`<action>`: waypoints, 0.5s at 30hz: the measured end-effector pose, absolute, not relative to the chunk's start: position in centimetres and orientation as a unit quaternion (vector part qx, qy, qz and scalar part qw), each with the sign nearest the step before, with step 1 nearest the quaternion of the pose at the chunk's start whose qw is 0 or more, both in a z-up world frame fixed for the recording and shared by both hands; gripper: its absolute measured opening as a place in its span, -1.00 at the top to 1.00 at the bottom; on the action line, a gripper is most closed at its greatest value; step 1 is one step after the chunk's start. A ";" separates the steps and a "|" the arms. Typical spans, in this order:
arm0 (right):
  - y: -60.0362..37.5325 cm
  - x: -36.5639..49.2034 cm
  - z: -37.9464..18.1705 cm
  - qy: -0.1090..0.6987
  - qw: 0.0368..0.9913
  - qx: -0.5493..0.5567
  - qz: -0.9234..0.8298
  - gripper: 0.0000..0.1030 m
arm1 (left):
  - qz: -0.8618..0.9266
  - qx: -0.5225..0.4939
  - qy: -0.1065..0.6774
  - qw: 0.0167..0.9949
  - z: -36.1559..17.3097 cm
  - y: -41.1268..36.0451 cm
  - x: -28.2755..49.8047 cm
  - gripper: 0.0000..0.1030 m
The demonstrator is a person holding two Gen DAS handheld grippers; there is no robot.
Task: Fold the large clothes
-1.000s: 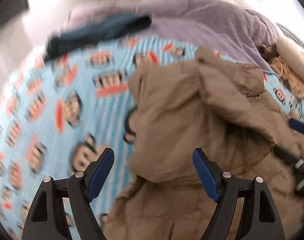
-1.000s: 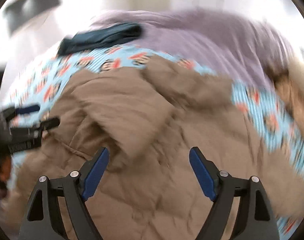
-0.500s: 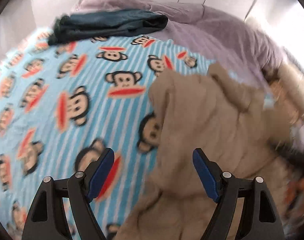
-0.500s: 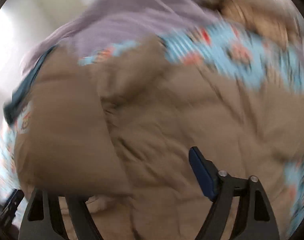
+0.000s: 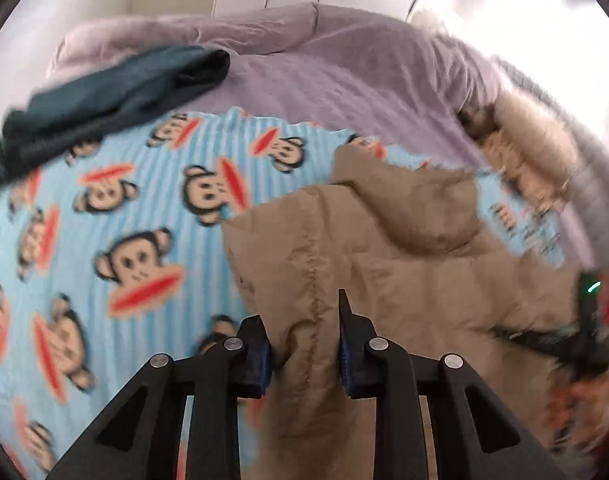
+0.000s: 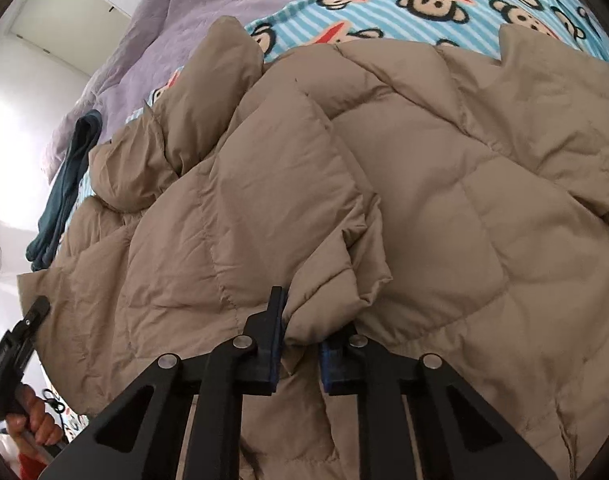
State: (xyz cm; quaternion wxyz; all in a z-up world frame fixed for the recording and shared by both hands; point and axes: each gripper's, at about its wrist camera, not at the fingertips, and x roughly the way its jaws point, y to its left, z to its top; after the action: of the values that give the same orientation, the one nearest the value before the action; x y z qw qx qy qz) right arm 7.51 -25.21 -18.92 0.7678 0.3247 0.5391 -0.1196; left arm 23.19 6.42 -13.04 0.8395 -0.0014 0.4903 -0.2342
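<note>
A large tan quilted jacket (image 5: pixel 384 264) lies rumpled on a bed with a blue monkey-print cover (image 5: pixel 124 220). My left gripper (image 5: pixel 302 334) is at the jacket's left edge, its jaws closing with a seamed strip of fabric pinched between the blue pads. In the right wrist view the jacket (image 6: pixel 404 168) fills most of the picture. My right gripper (image 6: pixel 304 332) has its jaws closing on a bunched fold at the near edge. The left gripper (image 6: pixel 28 320) and the hand holding it show at the lower left there.
A dark teal garment (image 5: pixel 116 96) lies folded at the far left of the bed, also seen as the teal garment (image 6: pixel 64 192). A purple blanket (image 5: pixel 324 72) covers the far end. A fluffy beige toy (image 5: pixel 536 152) sits at the far right. White walls and doors stand behind.
Both grippers' jaws went from wide apart to narrow, each now pinching jacket fabric. The right gripper rolled and dropped onto the jacket. The left one slid over the jacket's left edge.
</note>
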 end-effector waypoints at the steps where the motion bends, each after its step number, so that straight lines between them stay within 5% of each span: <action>1: -25.0 7.5 -19.0 0.539 0.767 0.326 -0.122 0.69 | -0.211 0.012 0.503 0.838 -14.4 7.1 24.2 0.47; 4: -24.0 7.8 -19.3 0.539 0.763 0.338 -0.113 0.69 | -0.170 0.000 0.539 0.825 -17.6 9.6 26.9 0.38; 6: -22.9 8.2 -19.3 0.544 0.763 0.333 -0.107 0.69 | -0.139 -0.001 0.542 0.829 -18.1 10.2 27.4 -0.30; 7: -22.2 8.4 -19.3 0.547 0.767 0.316 -0.111 0.69 | -0.111 0.006 0.537 0.836 -17.6 10.6 27.5 -0.42; 13: -22.1 8.4 -18.7 0.557 0.771 0.291 -0.108 0.62 | -0.082 0.006 0.519 0.851 -13.8 13.7 26.7 -0.43; 15: -22.6 8.0 -17.4 0.556 0.776 0.276 -0.112 0.30 | -0.092 0.014 0.506 0.857 -12.6 14.0 25.2 -0.43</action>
State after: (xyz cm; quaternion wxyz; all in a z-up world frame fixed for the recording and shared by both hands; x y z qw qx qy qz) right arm 7.98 -22.61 -17.39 0.7761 0.2760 0.5558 -0.1119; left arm 25.21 14.00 -12.62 0.8573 0.0139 0.5062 -0.0924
